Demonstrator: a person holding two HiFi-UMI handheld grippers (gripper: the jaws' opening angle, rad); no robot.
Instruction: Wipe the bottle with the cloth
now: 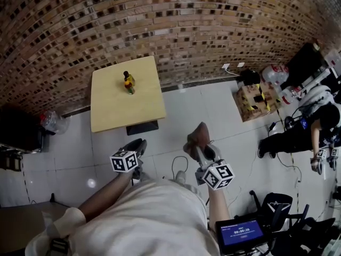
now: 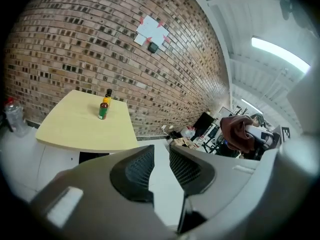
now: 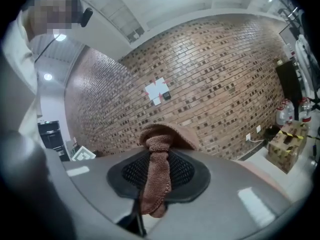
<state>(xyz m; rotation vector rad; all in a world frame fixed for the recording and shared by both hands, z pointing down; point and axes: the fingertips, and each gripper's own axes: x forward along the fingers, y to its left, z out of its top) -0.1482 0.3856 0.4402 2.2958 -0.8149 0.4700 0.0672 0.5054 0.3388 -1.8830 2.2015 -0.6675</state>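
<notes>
While the person stands back on the white floor, the table (image 1: pixel 114 108) sits far left against the brick wall (image 1: pixel 186 25). The bottle (image 1: pixel 128 82) stands upright near the table's far edge, well apart from both grippers. It has a yellow-orange top and a green label, with print too small to read. In the left gripper view a dark-capped second bottle seems to stand just behind it.

The left gripper (image 1: pixel 136 143) has its jaws clenched almost together on nothing; only floor shows through the sliver between the pads. The right gripper (image 1: pixel 201 151) is grasping the cloth (image 1: pixel 198 137), brown terry. A strip is pinched between the pads and the rest bunches over the tips.

Each gripper carries a cube with black-and-white square markers. White papers (image 2: pixel 150 30) with red tape corners are on the wall and look blank. The screen (image 1: pixel 241 232) near right shows a blue panel with a timer, digits unreadable. The box (image 1: pixel 253 103) far right has yellow-black tape. A second person (image 1: pixel 314 127) is at the right edge.
</notes>
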